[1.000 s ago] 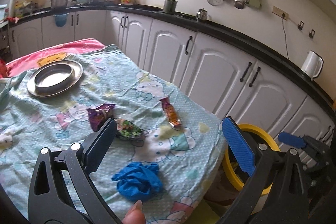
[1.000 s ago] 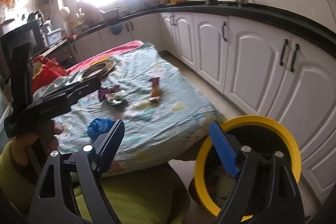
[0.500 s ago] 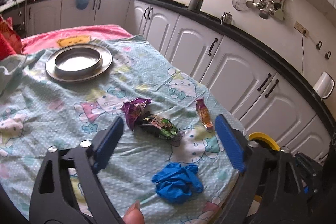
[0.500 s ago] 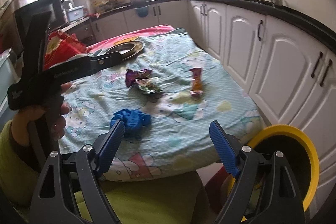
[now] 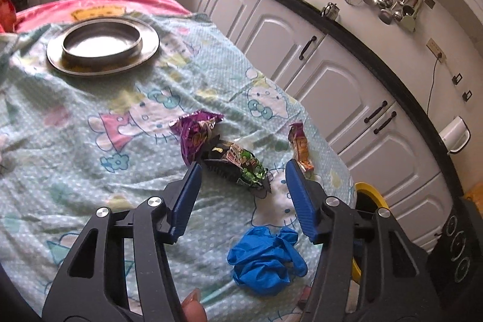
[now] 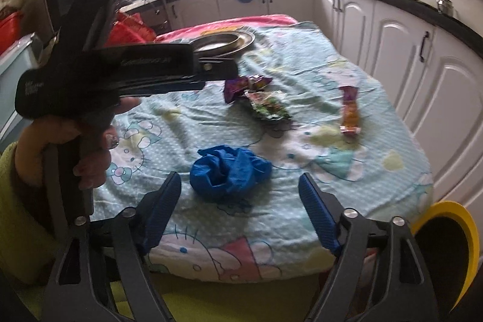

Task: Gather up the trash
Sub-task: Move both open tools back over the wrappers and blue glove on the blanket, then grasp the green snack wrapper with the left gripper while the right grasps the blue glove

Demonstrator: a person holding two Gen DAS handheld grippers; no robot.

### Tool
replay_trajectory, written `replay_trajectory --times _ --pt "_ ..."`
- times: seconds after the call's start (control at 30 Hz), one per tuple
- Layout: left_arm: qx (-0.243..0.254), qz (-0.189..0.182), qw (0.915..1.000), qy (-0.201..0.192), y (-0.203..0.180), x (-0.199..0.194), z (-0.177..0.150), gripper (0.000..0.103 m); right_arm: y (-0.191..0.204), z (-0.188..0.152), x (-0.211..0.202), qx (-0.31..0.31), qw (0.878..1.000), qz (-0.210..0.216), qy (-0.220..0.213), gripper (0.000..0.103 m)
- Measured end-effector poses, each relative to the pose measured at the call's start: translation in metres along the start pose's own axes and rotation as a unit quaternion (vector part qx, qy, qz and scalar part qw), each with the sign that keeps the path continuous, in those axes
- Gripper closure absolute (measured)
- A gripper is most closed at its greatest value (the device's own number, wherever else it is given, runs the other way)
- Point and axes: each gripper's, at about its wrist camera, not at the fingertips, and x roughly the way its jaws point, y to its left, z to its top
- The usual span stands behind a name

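Trash lies on a table with a light blue cartoon cloth (image 5: 90, 98): a purple wrapper (image 5: 196, 130), a green and black wrapper (image 5: 241, 165), an orange wrapper (image 5: 302, 151) and a crumpled blue glove (image 5: 265, 258). My left gripper (image 5: 241, 183) is open and empty above the cloth, the green wrapper showing between its fingers. My right gripper (image 6: 240, 198) is open and empty at the table's near edge, just short of the blue glove (image 6: 231, 172). The right wrist view also shows the purple wrapper (image 6: 241, 85), green wrapper (image 6: 268, 106), orange wrapper (image 6: 350, 110) and left gripper body (image 6: 120, 71).
A yellow-rimmed bin (image 6: 446, 255) stands on the floor at the table's right corner; it also shows in the left wrist view (image 5: 368, 192). A metal plate with a bowl (image 5: 102, 44) sits at the far end. White cabinets (image 5: 332, 86) run along the right.
Both grippers have swung left from the bin toward the table. The left one moved forward over the wrappers. The right one now faces the blue glove.
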Motion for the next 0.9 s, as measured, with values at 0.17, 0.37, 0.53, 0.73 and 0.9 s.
replay_trajectory --times 0.17,0.37,0.53,0.73,0.9 --pt "0.000 0.000 0.9999 0.014 0.001 0.015 0.002 0.057 0.003 -0.001 0.022 -0.011 1.000 0.008 0.020 0.046" --pt "-0.002 0.007 0.9995 0.030 -0.001 0.033 0.005 0.059 -0.001 -0.009 0.035 -0.003 0.998 0.029 0.050 0.084" --pt "-0.023 0.023 0.9983 0.048 0.005 0.047 0.004 0.064 0.002 -0.011 0.031 -0.014 0.998 0.028 0.051 0.090" --pt "-0.053 0.017 0.9964 0.064 0.014 0.059 0.002 0.075 -0.004 -0.019 0.019 -0.011 0.998 0.013 0.052 0.092" --pt "-0.063 0.005 0.9956 0.068 0.014 0.063 0.000 0.091 -0.017 -0.018 0.005 0.006 0.999 0.001 0.045 0.093"
